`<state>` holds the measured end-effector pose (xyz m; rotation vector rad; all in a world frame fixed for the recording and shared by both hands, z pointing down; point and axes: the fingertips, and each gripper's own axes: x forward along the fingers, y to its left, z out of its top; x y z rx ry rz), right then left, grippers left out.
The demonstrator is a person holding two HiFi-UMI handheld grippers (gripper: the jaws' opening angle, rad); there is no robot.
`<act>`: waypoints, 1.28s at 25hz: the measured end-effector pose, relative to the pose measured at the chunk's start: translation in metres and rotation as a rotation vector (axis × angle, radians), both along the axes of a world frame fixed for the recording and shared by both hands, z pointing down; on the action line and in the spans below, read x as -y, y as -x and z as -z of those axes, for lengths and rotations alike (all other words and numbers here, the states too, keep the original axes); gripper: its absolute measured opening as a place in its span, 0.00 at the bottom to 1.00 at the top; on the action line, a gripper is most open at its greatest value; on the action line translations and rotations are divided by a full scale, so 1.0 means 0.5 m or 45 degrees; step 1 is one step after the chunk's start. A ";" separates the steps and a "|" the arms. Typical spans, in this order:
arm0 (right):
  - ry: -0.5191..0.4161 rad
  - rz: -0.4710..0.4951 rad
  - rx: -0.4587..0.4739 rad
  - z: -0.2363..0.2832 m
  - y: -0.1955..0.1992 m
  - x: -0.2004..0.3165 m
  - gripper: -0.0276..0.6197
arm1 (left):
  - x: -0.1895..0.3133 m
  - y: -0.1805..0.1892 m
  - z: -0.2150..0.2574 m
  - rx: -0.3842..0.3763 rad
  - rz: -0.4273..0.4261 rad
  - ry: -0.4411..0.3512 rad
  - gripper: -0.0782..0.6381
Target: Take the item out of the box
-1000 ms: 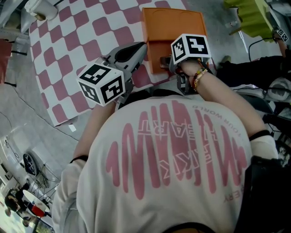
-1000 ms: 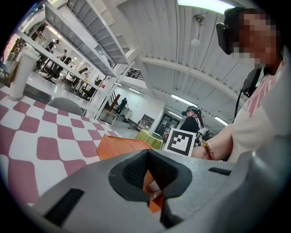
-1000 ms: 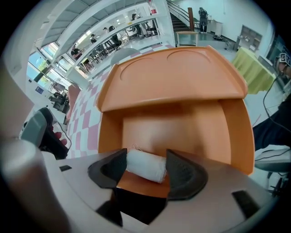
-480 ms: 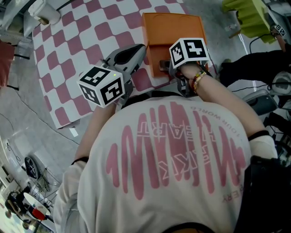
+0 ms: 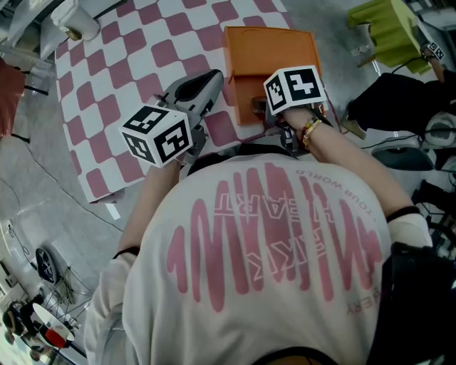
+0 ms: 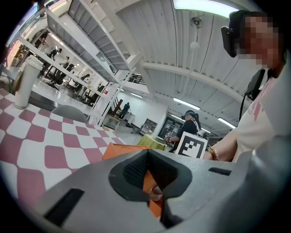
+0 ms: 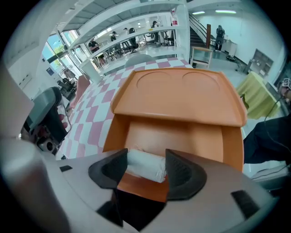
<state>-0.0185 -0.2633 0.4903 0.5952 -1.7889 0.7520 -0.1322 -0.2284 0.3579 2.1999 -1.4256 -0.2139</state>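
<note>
An orange box (image 5: 246,85) stands open on the checkered tablecloth (image 5: 128,64), with its lid (image 7: 177,95) tipped back. Inside lies a white roll (image 7: 144,164). My right gripper (image 7: 146,169) reaches into the box, and its two pads press on the ends of that roll. In the head view the marker cube hides these jaws of the right gripper (image 5: 262,107). My left gripper (image 5: 212,80) hovers just left of the box above the cloth, jaws together and holding nothing. The left gripper view looks past the left gripper (image 6: 152,193) to the box's orange edge (image 6: 119,150).
A white cylinder (image 5: 75,20) stands at the cloth's far left corner. The table's near edge (image 5: 107,192) runs close to the person's body. A yellow-green piece of furniture (image 5: 388,25) and cables lie to the right on the floor. People sit in the background.
Both grippers stay almost where they were. The head view has shifted a little, so the box sits slightly lower in the picture.
</note>
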 end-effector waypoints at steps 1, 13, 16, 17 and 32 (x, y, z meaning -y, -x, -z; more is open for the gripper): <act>-0.020 0.015 0.004 0.005 0.001 0.002 0.45 | 0.000 -0.002 0.002 0.005 -0.002 -0.004 0.12; -0.140 0.095 0.138 0.059 0.010 0.022 0.45 | -0.006 -0.021 0.027 0.064 0.021 -0.022 0.12; -0.169 0.112 0.172 0.076 0.005 0.024 0.45 | -0.012 -0.031 0.037 0.076 0.037 -0.023 0.12; -0.178 0.114 0.185 0.080 0.006 0.028 0.45 | -0.012 -0.033 0.040 0.083 0.042 -0.025 0.12; -0.282 0.145 0.372 0.173 -0.041 0.061 0.45 | -0.026 -0.108 0.088 0.186 0.066 -0.028 0.12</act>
